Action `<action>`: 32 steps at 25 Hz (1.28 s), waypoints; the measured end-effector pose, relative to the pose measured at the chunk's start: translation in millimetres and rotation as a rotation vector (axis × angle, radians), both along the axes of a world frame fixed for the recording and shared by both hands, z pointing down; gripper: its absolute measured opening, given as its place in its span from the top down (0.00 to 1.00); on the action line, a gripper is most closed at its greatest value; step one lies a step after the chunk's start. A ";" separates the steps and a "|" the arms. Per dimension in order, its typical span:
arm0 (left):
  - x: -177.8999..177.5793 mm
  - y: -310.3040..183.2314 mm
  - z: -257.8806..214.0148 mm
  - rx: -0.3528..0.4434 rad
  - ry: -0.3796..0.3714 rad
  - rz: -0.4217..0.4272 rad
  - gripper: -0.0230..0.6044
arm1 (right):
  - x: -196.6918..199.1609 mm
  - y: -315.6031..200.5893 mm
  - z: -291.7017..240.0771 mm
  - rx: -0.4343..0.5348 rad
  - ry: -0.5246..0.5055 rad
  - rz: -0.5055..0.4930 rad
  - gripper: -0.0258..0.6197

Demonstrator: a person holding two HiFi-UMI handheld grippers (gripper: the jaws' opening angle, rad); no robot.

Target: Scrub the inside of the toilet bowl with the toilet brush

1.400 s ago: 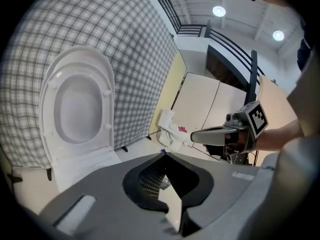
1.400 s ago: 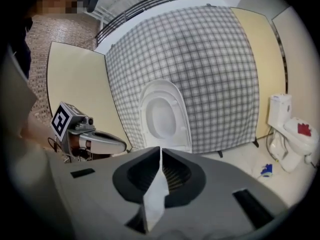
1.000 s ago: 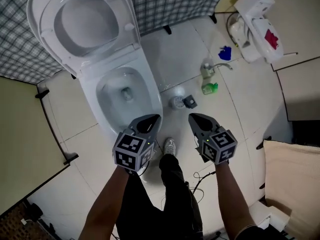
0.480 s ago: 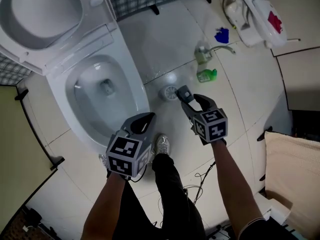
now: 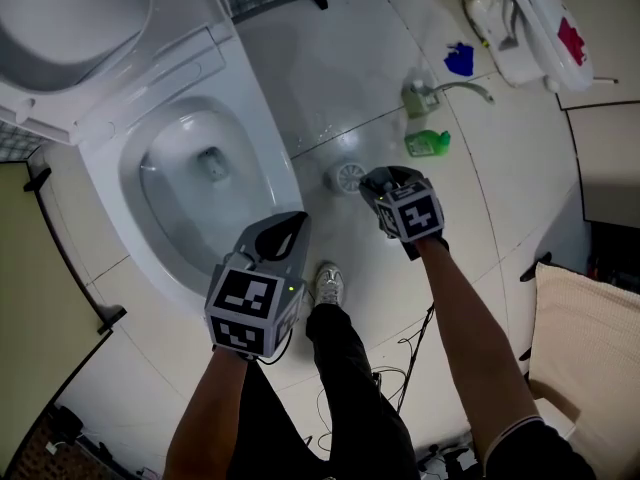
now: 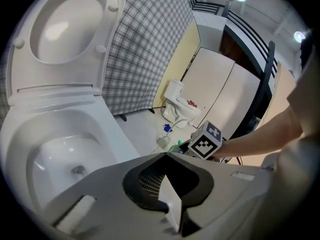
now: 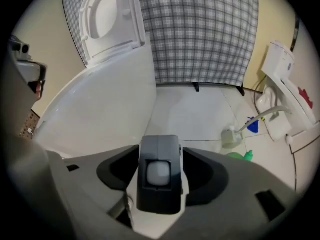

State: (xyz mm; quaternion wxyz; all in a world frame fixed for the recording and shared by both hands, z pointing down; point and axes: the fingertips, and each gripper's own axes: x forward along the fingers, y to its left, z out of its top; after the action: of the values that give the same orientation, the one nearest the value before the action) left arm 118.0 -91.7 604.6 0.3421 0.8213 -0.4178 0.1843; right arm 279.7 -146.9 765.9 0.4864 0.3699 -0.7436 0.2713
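The white toilet (image 5: 270, 158) stands open with its lid (image 5: 60, 18) raised, and water lies low in the bowl (image 6: 60, 154). The toilet brush sits in its holder (image 5: 349, 177) on the floor to the right of the bowl. Its dark handle top with a pale round cap (image 7: 159, 174) stands between the jaws of my right gripper (image 5: 385, 183). Those jaws are opening, with a gap on each side of the handle. My left gripper (image 5: 283, 230) hovers shut and empty over the bowl's front rim.
A green bottle (image 5: 428, 143), a pale spray bottle (image 5: 418, 98) and a small blue item (image 5: 459, 59) lie on the tiles right of the brush. A white fixture (image 5: 540, 18) stands at the far right. The person's shoe (image 5: 326, 284) and cables (image 5: 405, 358) are near the bowl's front.
My right gripper has moved forward and down to the brush holder, and its jaws have gone from shut to wide around the handle. The left gripper has hardly moved.
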 end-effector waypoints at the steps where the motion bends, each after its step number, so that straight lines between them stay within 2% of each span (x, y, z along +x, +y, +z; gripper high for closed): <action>1: 0.0 -1.5 -0.1 -0.002 0.002 -0.003 0.95 | 0.8 -0.6 4.9 -0.012 0.012 0.001 0.51; 5: -0.7 -4.5 -0.7 -0.007 0.009 -0.012 0.95 | 4.4 4.0 20.9 -0.056 0.041 0.003 0.52; 6: -1.0 -4.8 -0.5 -0.006 0.010 -0.015 0.95 | 5.4 4.9 22.9 -0.058 0.044 0.006 0.58; 11: -6.8 -4.6 0.9 -0.007 0.008 -0.028 0.95 | 7.1 2.6 19.8 -0.046 0.049 0.003 0.59; 14: -9.7 0.2 -2.0 -0.007 0.007 -0.027 0.95 | 11.0 6.5 0.2 -0.021 0.028 0.003 0.60; 19: -24.6 10.3 -9.6 -0.032 0.020 -0.059 0.95 | 24.9 23.8 -55.4 0.051 0.003 0.032 0.61; 22: -33.0 11.8 -25.9 -0.006 0.005 -0.067 0.95 | 27.2 30.6 -97.2 0.107 -0.028 0.055 0.61; 26: -43.6 12.9 -63.1 0.059 0.024 -0.090 0.95 | 18.6 31.2 -171.6 0.240 -0.084 0.065 0.61; 32: -81.4 13.9 -116.2 0.119 0.019 -0.150 0.95 | -19.6 19.4 -290.6 0.449 -0.212 0.084 0.61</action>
State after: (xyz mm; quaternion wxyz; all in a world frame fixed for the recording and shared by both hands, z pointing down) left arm 36.6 -77.7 488.5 0.3096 0.8083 -0.4850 0.1252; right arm 260.0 -127.5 475.3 0.2995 0.4689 -0.8160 0.1567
